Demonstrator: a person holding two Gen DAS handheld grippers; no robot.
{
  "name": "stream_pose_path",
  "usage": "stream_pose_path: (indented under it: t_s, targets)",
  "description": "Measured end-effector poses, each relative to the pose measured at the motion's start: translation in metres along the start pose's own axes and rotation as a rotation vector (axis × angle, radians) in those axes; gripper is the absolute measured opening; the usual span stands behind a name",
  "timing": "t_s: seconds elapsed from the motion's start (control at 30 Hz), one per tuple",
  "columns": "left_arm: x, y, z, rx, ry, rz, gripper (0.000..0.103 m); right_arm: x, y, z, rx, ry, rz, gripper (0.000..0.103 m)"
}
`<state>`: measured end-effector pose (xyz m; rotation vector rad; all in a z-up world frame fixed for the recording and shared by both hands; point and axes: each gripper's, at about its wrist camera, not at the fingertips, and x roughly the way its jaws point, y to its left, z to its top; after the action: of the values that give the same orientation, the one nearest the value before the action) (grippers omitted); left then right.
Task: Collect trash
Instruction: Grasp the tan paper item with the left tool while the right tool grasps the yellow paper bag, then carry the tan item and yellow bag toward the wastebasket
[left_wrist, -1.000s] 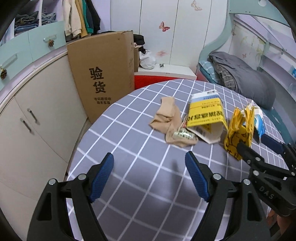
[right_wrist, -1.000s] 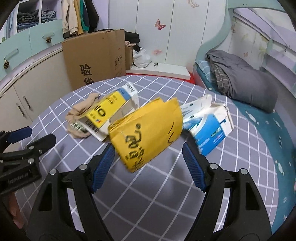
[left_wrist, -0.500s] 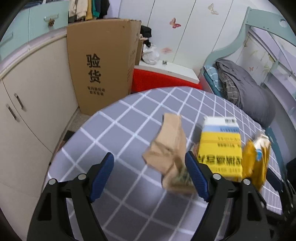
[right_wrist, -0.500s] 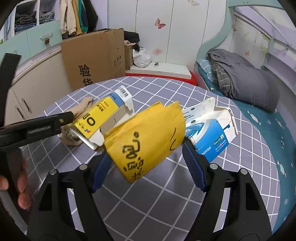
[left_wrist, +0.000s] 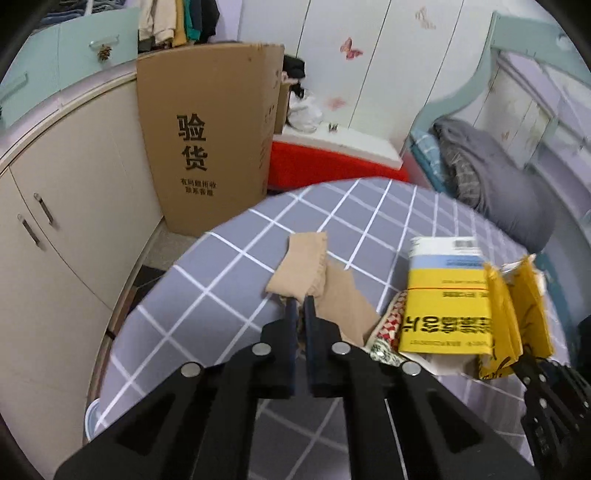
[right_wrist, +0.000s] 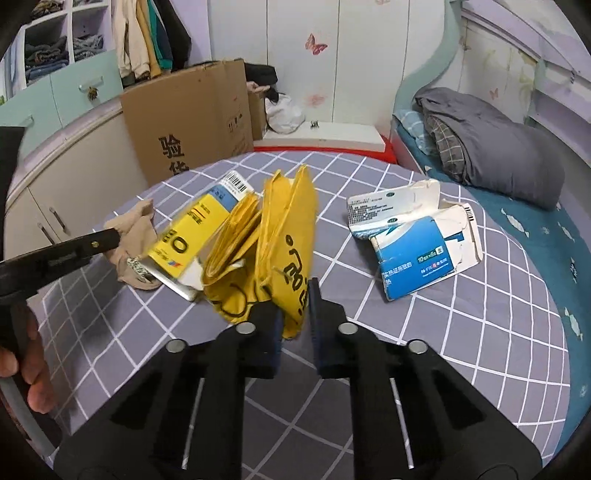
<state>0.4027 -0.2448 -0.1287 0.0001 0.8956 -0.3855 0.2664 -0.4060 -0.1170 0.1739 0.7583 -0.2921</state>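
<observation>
On the round checked table (left_wrist: 207, 295) lies a beige sock (left_wrist: 306, 266). My left gripper (left_wrist: 299, 300) is closing its jaws on the sock's near edge, and the pads pinch the fabric. To the right sit a yellow and white carton (left_wrist: 443, 295) and a crumpled yellow paper bag (left_wrist: 517, 306). In the right wrist view my right gripper (right_wrist: 295, 291) is closing its jaws on the lower edge of the yellow paper bag (right_wrist: 284, 236), which stands squeezed between them. A torn blue and white box (right_wrist: 413, 240) lies to the right, apart from both grippers. The left gripper (right_wrist: 110, 236) shows at the sock (right_wrist: 133, 229).
A tall cardboard box (left_wrist: 207, 147) stands on the floor beyond the table's far left edge, next to cream cupboards (left_wrist: 55, 240). A red and white bench (left_wrist: 332, 158) is behind the table. A bed with a grey blanket (right_wrist: 491, 147) runs along the right.
Both grippers have gone from wide open to shut. The left one moved forward onto the beige sock. The right one pinched the yellow bag, which is now folded narrow and upright.
</observation>
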Motion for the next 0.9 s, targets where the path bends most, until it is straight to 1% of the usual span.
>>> stream_pose_path:
  t_s: [0.13, 0.23, 0.43, 0.57, 0.73, 0.9]
  targets:
    - [-0.040, 0.007, -0.002, -0.013, -0.069, -0.026, 0.003, -0.015, 0.002, -0.002, 0.022, -0.043, 0.039, 0.006]
    - [-0.069, 0.010, -0.004, -0.015, -0.116, -0.035, 0.003, -0.025, 0.005, -0.004, 0.028, -0.071, 0.053, 0.006]
    - [-0.120, 0.012, -0.011, -0.005, -0.171, -0.070, 0.003, -0.054, 0.011, -0.012, 0.055, -0.121, 0.088, 0.005]
    - [-0.151, 0.011, -0.025, 0.010, -0.202, -0.082, 0.003, -0.083, 0.019, -0.013, 0.042, -0.155, 0.102, 0.005]
    - [-0.179, 0.017, -0.041, 0.011, -0.218, -0.091, 0.003, -0.113, 0.035, -0.012, 0.015, -0.187, 0.113, 0.005]
    - [-0.212, 0.036, -0.060, 0.001, -0.241, -0.086, 0.003, -0.135, 0.063, -0.015, -0.017, -0.199, 0.147, 0.005]
